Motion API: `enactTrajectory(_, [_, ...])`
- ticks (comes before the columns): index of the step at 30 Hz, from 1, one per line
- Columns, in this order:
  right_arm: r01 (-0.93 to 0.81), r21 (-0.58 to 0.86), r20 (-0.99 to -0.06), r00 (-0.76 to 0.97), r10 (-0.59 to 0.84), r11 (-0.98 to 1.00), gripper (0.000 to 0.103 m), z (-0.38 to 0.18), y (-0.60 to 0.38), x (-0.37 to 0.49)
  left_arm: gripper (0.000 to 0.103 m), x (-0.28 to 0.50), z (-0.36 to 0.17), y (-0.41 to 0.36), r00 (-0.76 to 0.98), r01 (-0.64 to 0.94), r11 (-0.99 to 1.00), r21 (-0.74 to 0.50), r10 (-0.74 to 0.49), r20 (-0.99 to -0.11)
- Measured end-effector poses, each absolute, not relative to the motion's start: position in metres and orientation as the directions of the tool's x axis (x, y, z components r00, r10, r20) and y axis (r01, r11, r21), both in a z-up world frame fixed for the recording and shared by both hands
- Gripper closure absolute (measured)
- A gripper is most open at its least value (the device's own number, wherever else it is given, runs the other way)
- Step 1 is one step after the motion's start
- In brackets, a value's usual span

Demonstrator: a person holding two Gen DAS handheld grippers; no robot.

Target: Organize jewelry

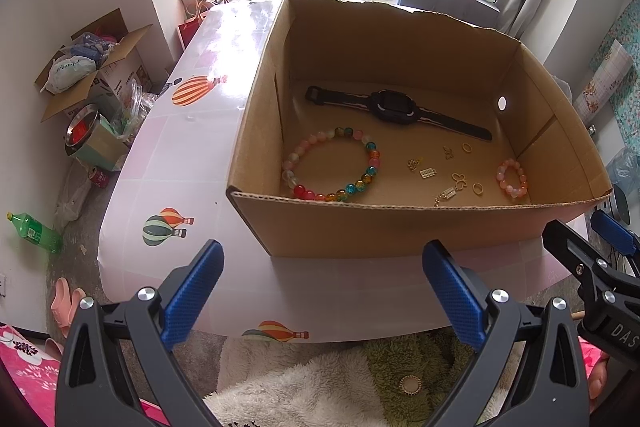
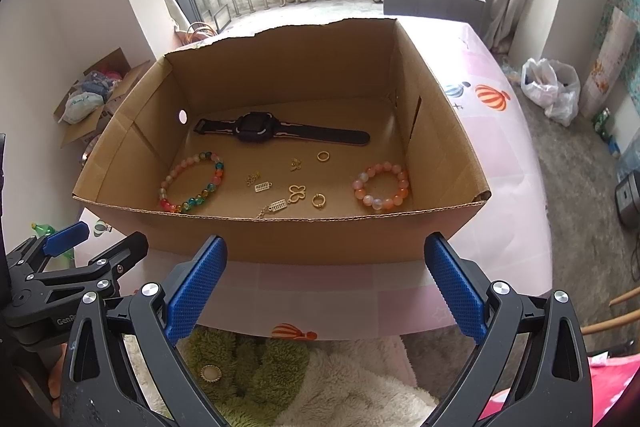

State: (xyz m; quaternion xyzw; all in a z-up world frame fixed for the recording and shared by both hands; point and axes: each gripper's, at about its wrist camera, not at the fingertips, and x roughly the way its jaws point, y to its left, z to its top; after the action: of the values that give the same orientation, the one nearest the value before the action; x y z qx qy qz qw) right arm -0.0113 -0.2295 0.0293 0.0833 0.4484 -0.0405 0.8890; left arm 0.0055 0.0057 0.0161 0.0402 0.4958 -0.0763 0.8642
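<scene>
Beyond both sets of fingers sits the cardboard box [image 2: 280,239], its near wall between them and the jewelry. Inside, the black watch [image 2: 256,129] lies crosswise at the back. The multicolored bracelet [image 1: 332,165] lies ahead of the left gripper [image 1: 322,291], the pink bracelet [image 2: 381,186] ahead of the right gripper [image 2: 326,285], gold charms [image 2: 297,191] between. Both grippers gape wide, empty.

A cardboard box [image 2: 280,239] stands on the table [image 2: 500,155]. Inside it, a watch [image 2: 256,129] lies toward the back; in front of it, small charms [image 2: 296,193] lie between a larger bracelet [image 2: 192,183] at left and a smaller bracelet [image 2: 380,185] at right.
</scene>
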Motion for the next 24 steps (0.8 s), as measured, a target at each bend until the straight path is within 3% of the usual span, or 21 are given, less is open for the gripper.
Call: enactTrajectory(24, [0.14, 0.119, -0.808, 0.589, 0.014, 0.983, 0.008, 0.0281, -0.2297, -0.0101, 0.006, 0.0065, 0.0163, 0.0061, 0.494, 0.172, 0.985, -0.006, -0.092, -0.864])
